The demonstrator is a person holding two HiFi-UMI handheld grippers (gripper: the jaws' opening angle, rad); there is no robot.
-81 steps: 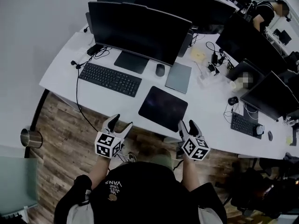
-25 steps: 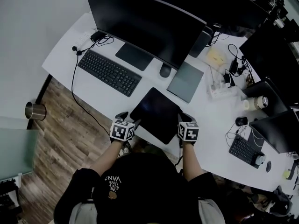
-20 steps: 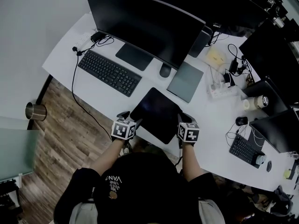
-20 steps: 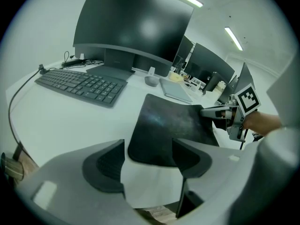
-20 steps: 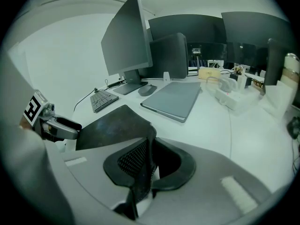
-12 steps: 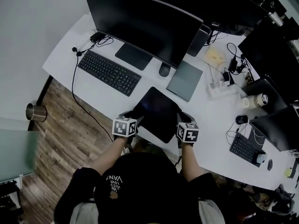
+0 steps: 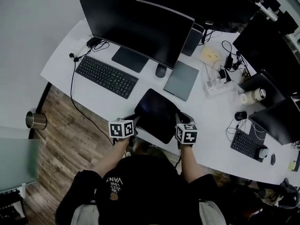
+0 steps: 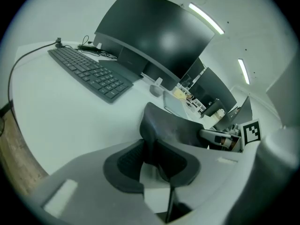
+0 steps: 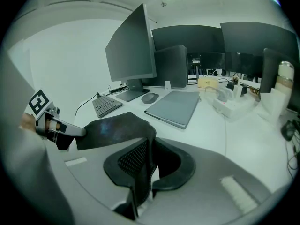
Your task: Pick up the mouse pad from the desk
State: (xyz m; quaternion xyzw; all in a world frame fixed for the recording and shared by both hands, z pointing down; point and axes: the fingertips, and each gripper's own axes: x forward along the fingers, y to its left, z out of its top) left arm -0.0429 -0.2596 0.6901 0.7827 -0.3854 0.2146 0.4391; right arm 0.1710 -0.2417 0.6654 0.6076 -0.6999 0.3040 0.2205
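Observation:
The black mouse pad is bowed up off the near part of the white desk, held by its two near corners. My left gripper has the pad's left corner between its jaws, which are closing and pinch it. In the left gripper view the mouse pad rises out of the left gripper. My right gripper is shut on the right corner. The right gripper view has the mouse pad running leftward from the right gripper to the other gripper.
Behind the pad lie a grey tablet, a mouse, a keyboard and a large monitor. A power strip with cables and a cup are at the right. A metal bin stands on the floor.
The left gripper's jaws, wide open beside the pad's left corner, have closed on it. The pad's near edge has risen off the desk and the pad now bows between both grippers.

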